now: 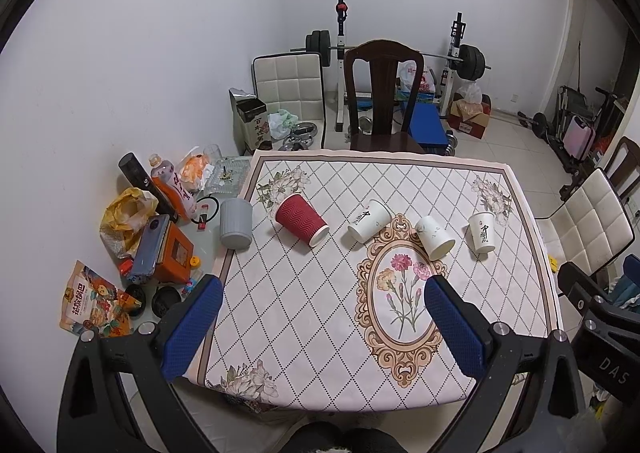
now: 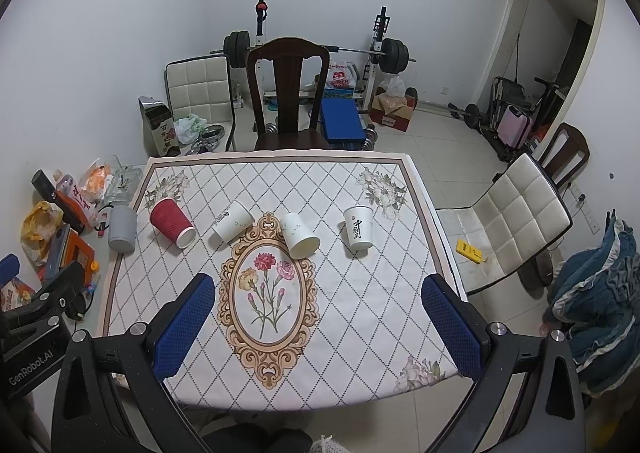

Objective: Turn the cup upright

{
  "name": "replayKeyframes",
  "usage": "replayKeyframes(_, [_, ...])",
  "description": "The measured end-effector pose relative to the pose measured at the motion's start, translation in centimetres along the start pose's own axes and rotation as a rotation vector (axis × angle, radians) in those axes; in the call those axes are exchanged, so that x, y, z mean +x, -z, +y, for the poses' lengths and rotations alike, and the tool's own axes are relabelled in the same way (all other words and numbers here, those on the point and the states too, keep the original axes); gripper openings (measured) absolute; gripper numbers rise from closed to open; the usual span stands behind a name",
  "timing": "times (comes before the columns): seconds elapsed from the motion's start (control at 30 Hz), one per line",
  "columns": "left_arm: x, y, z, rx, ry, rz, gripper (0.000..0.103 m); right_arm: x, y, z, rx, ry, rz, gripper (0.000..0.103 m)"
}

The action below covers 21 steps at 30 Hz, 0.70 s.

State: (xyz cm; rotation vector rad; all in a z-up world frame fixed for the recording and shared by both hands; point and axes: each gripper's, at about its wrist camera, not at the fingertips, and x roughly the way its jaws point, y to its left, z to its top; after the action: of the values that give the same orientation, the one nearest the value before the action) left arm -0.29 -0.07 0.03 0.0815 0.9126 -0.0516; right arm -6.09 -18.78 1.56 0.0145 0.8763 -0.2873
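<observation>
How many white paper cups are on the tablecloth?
3: one beside the red cup, one at the floral oval's top, one far right. None seem hidden.

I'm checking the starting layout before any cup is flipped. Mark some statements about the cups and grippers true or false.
1. The red cup lies on its side. True.
2. The left gripper holds a cup. False: it is open, holding nothing.
3. The grey cup stands left of the red cup, mouth down. True.
4. The right gripper is shut. False: it is open.
5. All cups rest on the tablecloth. False: the grey one sits off its edge.
</observation>
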Motion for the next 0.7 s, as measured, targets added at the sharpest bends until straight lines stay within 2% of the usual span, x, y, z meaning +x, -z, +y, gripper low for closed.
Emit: replayKeyframes(0.7, [-0.4,-0.4,0.43,-0.001,0.001,0.002,0.103,-0.41,-0.4,1.01,-0.002,-0.008,0.001,0.103])
